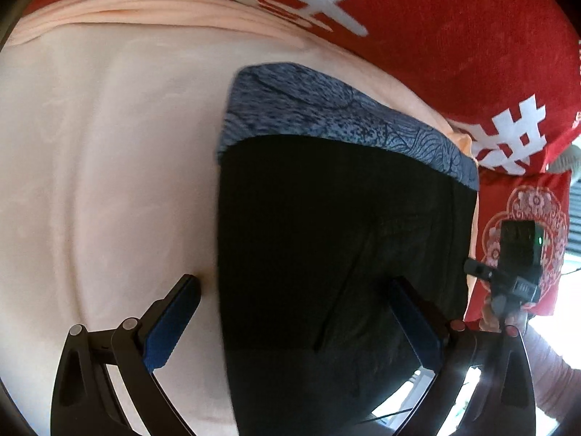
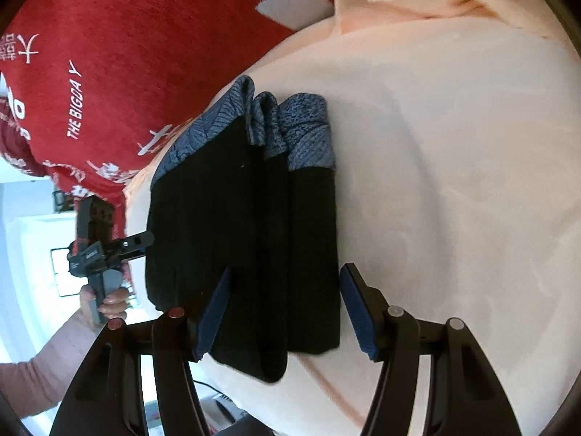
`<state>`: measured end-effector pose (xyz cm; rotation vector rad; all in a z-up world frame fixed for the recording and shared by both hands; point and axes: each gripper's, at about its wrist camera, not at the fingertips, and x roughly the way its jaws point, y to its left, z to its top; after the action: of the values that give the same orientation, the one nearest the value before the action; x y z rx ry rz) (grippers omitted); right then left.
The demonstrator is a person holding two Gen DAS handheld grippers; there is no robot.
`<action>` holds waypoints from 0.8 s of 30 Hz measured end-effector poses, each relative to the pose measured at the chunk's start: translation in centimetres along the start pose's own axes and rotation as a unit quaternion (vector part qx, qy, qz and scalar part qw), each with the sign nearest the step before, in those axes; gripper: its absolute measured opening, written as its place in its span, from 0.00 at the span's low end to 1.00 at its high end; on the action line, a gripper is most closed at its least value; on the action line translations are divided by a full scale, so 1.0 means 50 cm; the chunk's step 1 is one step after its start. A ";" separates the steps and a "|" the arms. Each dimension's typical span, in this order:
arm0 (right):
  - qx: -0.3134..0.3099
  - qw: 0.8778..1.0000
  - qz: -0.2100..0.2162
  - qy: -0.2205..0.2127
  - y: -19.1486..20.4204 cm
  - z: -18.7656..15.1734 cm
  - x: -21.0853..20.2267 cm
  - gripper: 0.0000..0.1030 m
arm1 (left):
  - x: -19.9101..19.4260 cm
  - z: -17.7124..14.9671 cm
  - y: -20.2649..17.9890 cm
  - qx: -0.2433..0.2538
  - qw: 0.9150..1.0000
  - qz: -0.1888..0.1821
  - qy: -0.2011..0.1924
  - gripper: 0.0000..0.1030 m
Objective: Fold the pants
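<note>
The black pants (image 1: 326, 236) lie folded into a compact stack on a peach sheet (image 1: 109, 145), with a blue-grey patterned band (image 1: 326, 109) along the far end. In the right wrist view the pants (image 2: 254, 236) show stacked folded layers. My left gripper (image 1: 294, 290) is open, its jaws straddling the near edge of the pants. My right gripper (image 2: 285, 283) is open over the near end of the stack and holds nothing. The right gripper (image 1: 515, 272) shows at the right in the left wrist view, the left gripper (image 2: 109, 247) at the left in the right wrist view.
A red cloth with white characters (image 1: 454, 36) lies beyond the sheet and also shows in the right wrist view (image 2: 109, 54). The sheet's bunched edge (image 2: 417, 3) sits at the far side. The bed edge drops off beside the pants, with a bright room beyond (image 2: 32, 247).
</note>
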<state>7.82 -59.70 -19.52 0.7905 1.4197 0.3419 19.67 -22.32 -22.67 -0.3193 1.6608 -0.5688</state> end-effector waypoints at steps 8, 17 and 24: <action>0.002 0.997 0.066 0.033 -0.007 0.042 0.057 0.69 | 0.008 -0.006 -0.041 0.025 0.999 0.028 -0.024 1.00; 0.029 0.998 0.043 0.034 -0.007 0.040 0.061 0.62 | -0.018 -0.034 -0.068 0.016 0.997 0.043 -0.061 0.84; 0.017 0.999 0.039 0.017 0.037 0.025 0.032 0.41 | -0.064 -0.077 -0.110 0.028 0.994 0.057 -0.089 0.66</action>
<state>9.72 -57.70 -19.53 0.8732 1.4317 0.3943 15.84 -24.60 -16.71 -0.2257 1.4776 -0.4857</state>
